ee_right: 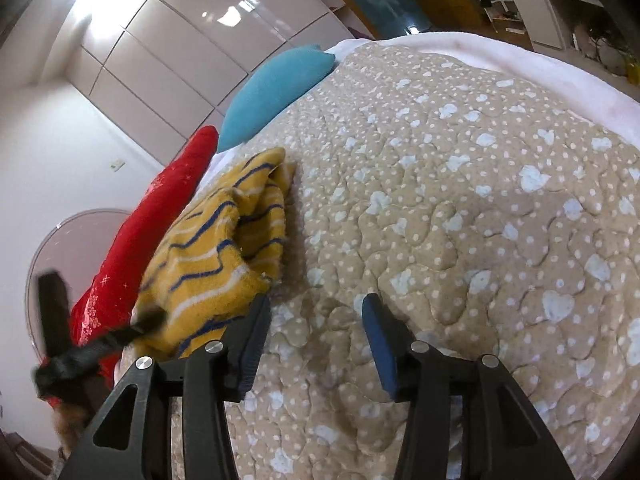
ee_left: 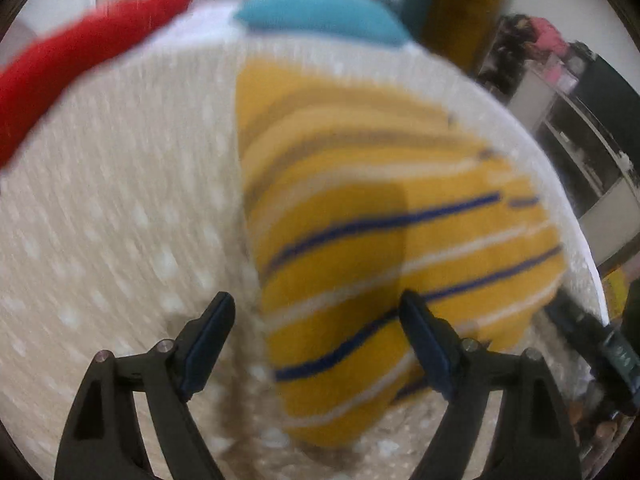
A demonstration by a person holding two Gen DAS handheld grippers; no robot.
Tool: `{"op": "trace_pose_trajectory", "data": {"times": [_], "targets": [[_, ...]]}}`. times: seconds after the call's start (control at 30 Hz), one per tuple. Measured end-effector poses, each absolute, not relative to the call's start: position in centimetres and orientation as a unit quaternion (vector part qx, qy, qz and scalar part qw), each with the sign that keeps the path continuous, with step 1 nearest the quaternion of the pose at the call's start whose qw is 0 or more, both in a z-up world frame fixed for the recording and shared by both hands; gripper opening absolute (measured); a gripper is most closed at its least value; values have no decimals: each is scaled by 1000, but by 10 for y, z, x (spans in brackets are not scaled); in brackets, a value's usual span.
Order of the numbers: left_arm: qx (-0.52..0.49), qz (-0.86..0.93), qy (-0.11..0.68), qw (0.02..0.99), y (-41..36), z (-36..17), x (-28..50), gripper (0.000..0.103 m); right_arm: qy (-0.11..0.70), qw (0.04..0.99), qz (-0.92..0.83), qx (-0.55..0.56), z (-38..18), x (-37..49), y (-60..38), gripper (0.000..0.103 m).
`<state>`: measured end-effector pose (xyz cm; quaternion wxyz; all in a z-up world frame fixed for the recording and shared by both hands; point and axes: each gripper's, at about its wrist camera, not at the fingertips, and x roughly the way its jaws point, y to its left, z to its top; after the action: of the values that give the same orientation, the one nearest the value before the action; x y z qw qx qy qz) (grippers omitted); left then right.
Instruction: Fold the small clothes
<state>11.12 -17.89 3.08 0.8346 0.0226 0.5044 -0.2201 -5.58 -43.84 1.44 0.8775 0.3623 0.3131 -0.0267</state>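
L gripper (ee_left: 318, 344) jaws spread over yellow striped garment (ee_left: 384, 248) on quilt (ee_right: 460, 200), R gripper (ee_right: 316, 344) spread, empty; prob. pre-grasp step, next: pinch an edge.

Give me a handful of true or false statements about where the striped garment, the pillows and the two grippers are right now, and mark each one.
1. The yellow striped garment lies on the beige dotted quilt. True.
2. The right gripper is shut on the garment. False: its jaws are open over bare quilt, and the garment is beside its left finger.
3. A teal pillow and a red pillow sit beyond the garment. True.
4. The left gripper is closed tight. False: its jaws are spread, with the garment's near end showing between them.
5. The garment is neatly folded into a square. False: in the right wrist view it is bunched and rumpled.
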Motion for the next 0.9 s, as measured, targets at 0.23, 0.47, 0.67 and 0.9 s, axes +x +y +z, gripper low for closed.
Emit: {"op": "trace_pose_trajectory", "data": {"times": [0.23, 0.47, 0.67, 0.9], "targets": [[5, -208, 486, 849, -161, 38, 77, 84, 304, 874, -16, 379, 11, -60, -445, 52], [75, -190, 464, 862, -153, 47, 15, 84, 300, 873, -11, 384, 11, -65, -448, 54], [134, -157, 446, 871, -147, 42, -22, 84, 293, 872, -6, 392, 12, -67, -449, 54], [107, -148, 474, 861, -133, 25, -20, 91, 287, 868, 1, 405, 11, -69, -451, 54]]}}
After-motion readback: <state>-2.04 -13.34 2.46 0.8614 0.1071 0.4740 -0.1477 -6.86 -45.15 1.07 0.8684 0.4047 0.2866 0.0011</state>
